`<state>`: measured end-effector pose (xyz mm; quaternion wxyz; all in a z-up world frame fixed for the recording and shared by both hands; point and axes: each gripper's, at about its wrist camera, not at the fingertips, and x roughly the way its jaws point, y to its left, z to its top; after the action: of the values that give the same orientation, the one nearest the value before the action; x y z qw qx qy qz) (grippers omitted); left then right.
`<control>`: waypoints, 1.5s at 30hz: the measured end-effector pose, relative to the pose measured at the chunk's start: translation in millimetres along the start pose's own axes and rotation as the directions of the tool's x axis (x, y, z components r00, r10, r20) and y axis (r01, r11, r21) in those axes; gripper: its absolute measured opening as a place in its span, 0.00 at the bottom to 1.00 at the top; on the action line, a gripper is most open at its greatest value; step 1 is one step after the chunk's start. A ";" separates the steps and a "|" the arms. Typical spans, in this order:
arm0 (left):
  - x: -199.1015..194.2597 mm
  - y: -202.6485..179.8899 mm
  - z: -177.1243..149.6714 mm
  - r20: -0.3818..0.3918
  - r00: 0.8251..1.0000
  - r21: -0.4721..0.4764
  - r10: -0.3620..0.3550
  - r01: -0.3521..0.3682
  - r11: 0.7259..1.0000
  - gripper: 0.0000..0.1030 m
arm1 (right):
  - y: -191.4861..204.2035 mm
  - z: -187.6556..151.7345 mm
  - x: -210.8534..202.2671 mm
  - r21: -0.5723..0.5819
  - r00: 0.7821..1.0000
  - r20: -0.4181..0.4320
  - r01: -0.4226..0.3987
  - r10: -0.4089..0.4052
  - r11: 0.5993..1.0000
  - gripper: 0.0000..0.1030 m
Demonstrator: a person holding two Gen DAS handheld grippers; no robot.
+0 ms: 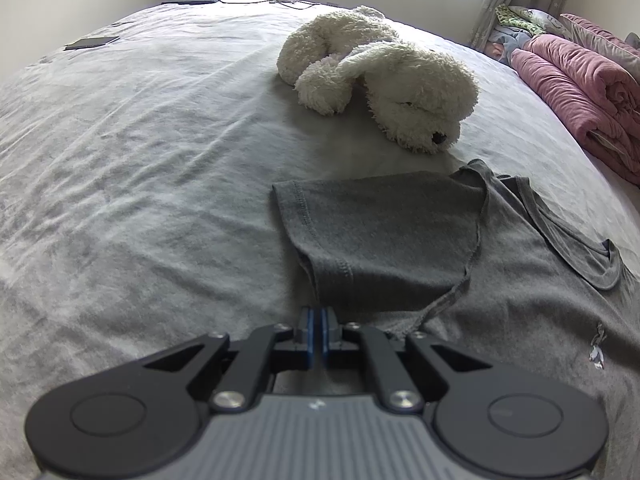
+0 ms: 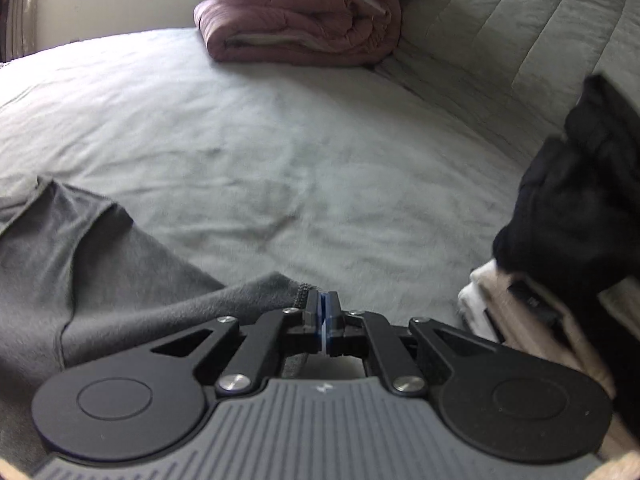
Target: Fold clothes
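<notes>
Left gripper point(image 1: 319, 312): jaws are closing together at the near edge of the grey shirt point(image 1: 400, 240), seemingly pinching it. Right gripper point(image 2: 322, 300): jaws are pressing together beside the shirt point(image 2: 100, 248) hem; grip uncertain. Shirt is lying on the bed point(image 1: 160, 140), one sleeve folded in. Plush dog point(image 1: 380, 80) is resting beyond; pink quilt point(image 2: 300, 12) and dark clothes point(image 2: 580, 208) are sitting further out.

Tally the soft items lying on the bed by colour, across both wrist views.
Grey: 1, the grey T-shirt
White: 1, the plush dog
Pink: 1, the folded pink quilt
Black: 1, the black garment on the folded pile
Cream: 1, the cream garment under it
Total: 5
</notes>
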<state>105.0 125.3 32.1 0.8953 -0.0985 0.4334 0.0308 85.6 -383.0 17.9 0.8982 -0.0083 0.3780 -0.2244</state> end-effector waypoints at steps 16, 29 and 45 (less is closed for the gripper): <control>7.1 41.1 5.8 -0.037 0.979 -0.345 -0.203 0.178 0.922 0.32 | 0.7 8.1 -56.2 0.114 0.989 -0.010 -0.148 0.150 0.982 0.17; 16.0 -13.9 4.8 0.068 0.997 -0.057 -0.030 0.034 0.998 0.08 | 33.2 -6.3 -75.8 -0.006 0.970 -0.043 -0.241 0.241 0.970 0.18; 1.5 11.6 19.9 0.045 0.999 -0.057 -0.015 0.017 0.998 0.00 | 32.9 -6.7 -77.4 -0.017 0.970 -0.052 -0.237 0.236 0.971 0.18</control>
<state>119.7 140.6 41.3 0.9018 -0.1269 0.4114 0.0381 46.6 -320.8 59.3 0.9087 0.0319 0.4009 -0.1116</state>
